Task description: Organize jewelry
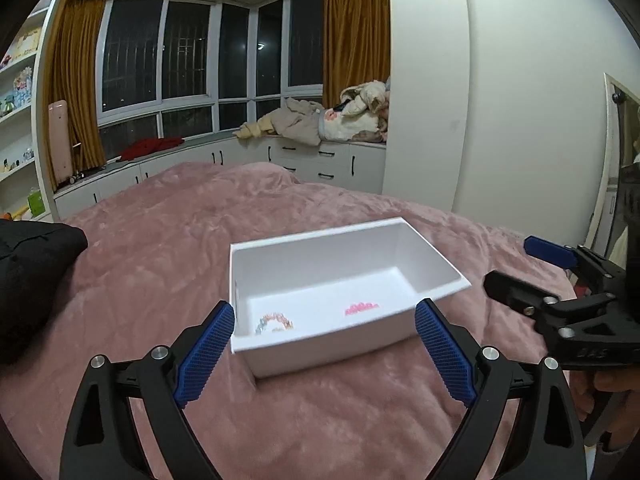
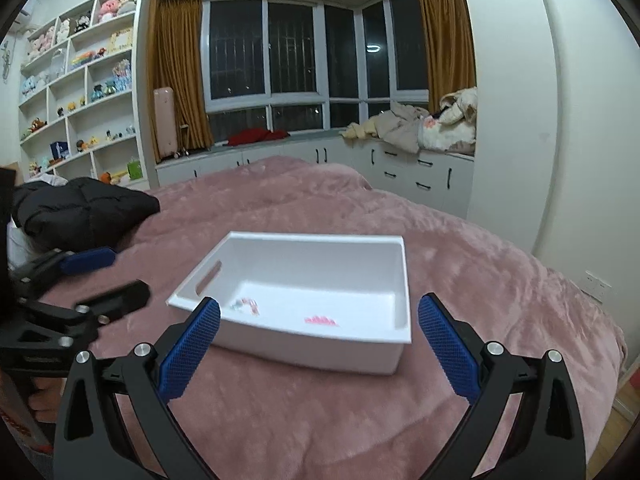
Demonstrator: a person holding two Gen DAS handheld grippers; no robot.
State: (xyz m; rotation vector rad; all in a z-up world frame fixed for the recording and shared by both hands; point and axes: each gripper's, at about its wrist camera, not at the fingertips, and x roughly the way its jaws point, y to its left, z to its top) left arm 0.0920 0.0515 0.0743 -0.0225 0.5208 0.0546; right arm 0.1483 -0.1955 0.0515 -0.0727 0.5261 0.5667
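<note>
I had both grippers, left (image 1: 325, 354) and right (image 2: 319, 347), spread wide, gripping nothing; the bin (image 1: 320, 354) sat on the blanket (image 1: 160, 240). Two bracelets, pale (image 1: 274, 321) and pink (image 1: 361, 308), lay apart inside.

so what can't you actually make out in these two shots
- Pale beaded piece: both views, too small and blurred to tell its type.
- Pink piece: same.
- White bin near wall: its own rim hides the floor behind it.
- Right gripper: left view, frame edge cuts it.
</note>
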